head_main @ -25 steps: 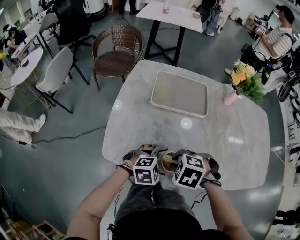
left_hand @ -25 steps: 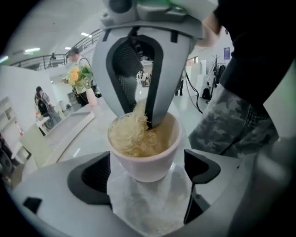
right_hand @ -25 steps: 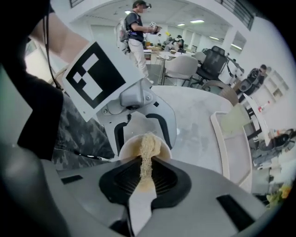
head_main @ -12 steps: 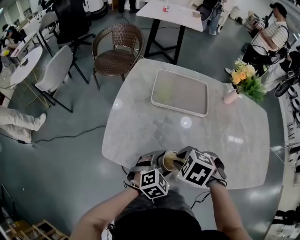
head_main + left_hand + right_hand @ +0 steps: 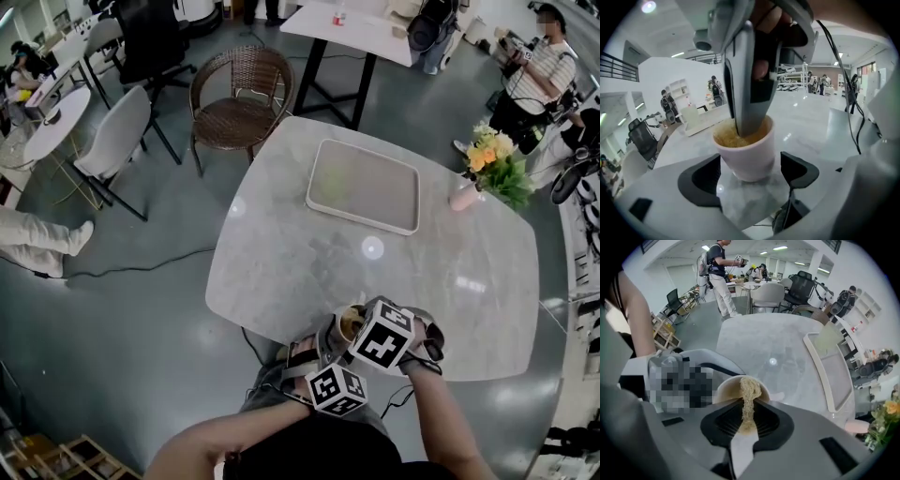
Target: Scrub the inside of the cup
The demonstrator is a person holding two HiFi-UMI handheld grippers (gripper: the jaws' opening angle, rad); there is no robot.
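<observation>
The cup (image 5: 747, 157) is small and pale pinkish-white, with plain walls that narrow toward the base. It stands on the marble bench (image 5: 281, 253) close to the edge nearest the person. Its inside is filled with a tan, fibrous scrubber (image 5: 749, 394).

The left gripper (image 5: 747, 176) has its jaws set wide, and its black pads hug the cup's lower wall from both sides. The right gripper (image 5: 746, 420) has its jaws pressed together on the scrubber, pinching it as a strip that runs from the jaws down over the rim into the cup.

The left gripper view looks at the cup side-on, so its outer wall and base show, and the grey jaws of the right gripper reach down into its mouth. The right gripper view looks from above, showing the round rim and the strand of scrubber. The head view hides most of the cup behind the two marker cubes. It alone lays out the whole bench, with a pale tray (image 5: 366, 187) well apart from the cup and a vase of flowers (image 5: 492, 159) at the right edge.
</observation>
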